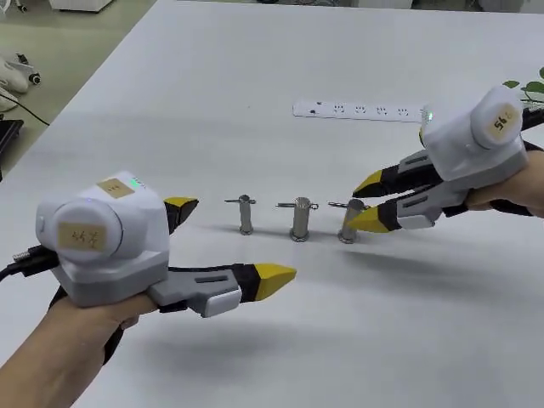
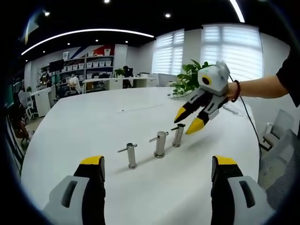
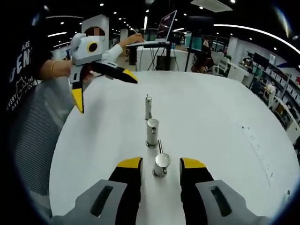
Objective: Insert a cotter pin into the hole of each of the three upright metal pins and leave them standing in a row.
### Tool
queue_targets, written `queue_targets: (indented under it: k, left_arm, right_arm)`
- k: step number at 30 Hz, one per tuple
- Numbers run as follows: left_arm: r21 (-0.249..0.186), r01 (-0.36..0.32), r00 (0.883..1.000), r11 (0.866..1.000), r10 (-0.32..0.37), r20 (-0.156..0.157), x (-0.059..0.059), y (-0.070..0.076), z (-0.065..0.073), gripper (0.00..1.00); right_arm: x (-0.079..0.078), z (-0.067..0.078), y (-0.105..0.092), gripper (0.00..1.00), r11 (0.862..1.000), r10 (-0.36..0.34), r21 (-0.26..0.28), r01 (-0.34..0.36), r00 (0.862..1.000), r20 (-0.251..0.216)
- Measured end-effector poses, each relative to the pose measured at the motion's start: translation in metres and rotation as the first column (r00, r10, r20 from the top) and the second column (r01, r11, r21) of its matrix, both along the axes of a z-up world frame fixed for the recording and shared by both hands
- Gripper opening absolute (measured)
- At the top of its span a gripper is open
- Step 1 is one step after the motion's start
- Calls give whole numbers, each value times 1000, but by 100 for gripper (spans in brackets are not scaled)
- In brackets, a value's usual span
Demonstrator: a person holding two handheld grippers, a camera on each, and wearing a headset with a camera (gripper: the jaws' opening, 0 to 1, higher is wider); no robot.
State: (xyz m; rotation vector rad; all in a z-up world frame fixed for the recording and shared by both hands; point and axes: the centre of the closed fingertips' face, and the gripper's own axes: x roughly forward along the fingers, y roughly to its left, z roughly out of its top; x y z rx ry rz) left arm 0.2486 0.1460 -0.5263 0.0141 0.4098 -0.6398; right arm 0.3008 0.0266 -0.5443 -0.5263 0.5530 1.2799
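Three upright metal pins stand in a row on the white table [image 1: 255, 102]: left pin [image 1: 246, 216], middle pin [image 1: 301, 221], right pin [image 1: 349, 226]. A thin cotter pin [image 1: 240, 201] crosses the top of the left one, and the other two carry similar wires. My right gripper [image 1: 365, 201] is open, its yellow-tipped jaws on either side of the right pin [image 3: 161, 165] without gripping it. My left gripper [image 1: 228, 242] hangs open in front of the row, a little short of the left pin [image 2: 131, 155], and holds nothing.
A white power strip [image 1: 357, 110] lies behind the row. Green plant leaves [image 1: 531, 87] show at the far right edge. The table's left edge [image 1: 102, 76] drops to the floor, where cables lie.
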Motion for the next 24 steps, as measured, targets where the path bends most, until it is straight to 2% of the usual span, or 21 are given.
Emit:
queue_targets:
  k: [4,5,8,11,14,15,16,17,18,20,22,24]
  left_arm:
    - [-3,-16,1000,1000,16,9,2,2,5,92]
    - [-3,-21,1000,1000,21,11,2,3,6,92]
    - [-11,-40,999,999,40,7,3,5,8,91]
    - [-16,-63,998,998,63,4,3,8,10,90]
    - [-25,-81,997,996,81,-1,3,11,13,87]
    - [-39,-93,996,995,93,-8,3,12,14,87]
    - [-41,-102,995,994,101,-6,3,14,15,87]
    - [-41,-107,994,993,107,-5,3,15,15,86]
    - [-36,-118,993,992,118,-5,3,17,15,86]
    - [-28,-130,992,991,130,-8,3,19,14,86]
    - [-21,-138,990,990,138,-12,2,20,12,86]
    - [-12,-147,989,989,147,-14,2,22,10,87]
  right_arm:
    - [-7,10,-1,43,996,-74,56,75,997,-8]
    - [-8,14,-1,45,990,-113,84,114,993,-16]
    - [-13,19,-2,51,974,-184,123,188,982,-40]
    - [-20,23,-4,57,959,-240,144,244,970,-47]
    - [-28,26,-7,62,929,-317,169,330,943,-100]
    - [-30,28,-7,64,918,-333,188,348,937,-106]
    - [-31,28,-8,64,915,-343,192,355,934,-95]
    - [-31,29,-11,65,900,-379,196,390,921,-91]
    - [-33,29,-13,65,894,-394,194,405,914,-92]
    - [-34,32,-15,65,867,-440,212,451,892,-101]
    - [-34,33,-19,65,834,-490,223,504,864,-118]
    - [-32,35,-22,66,791,-541,254,557,830,-134]
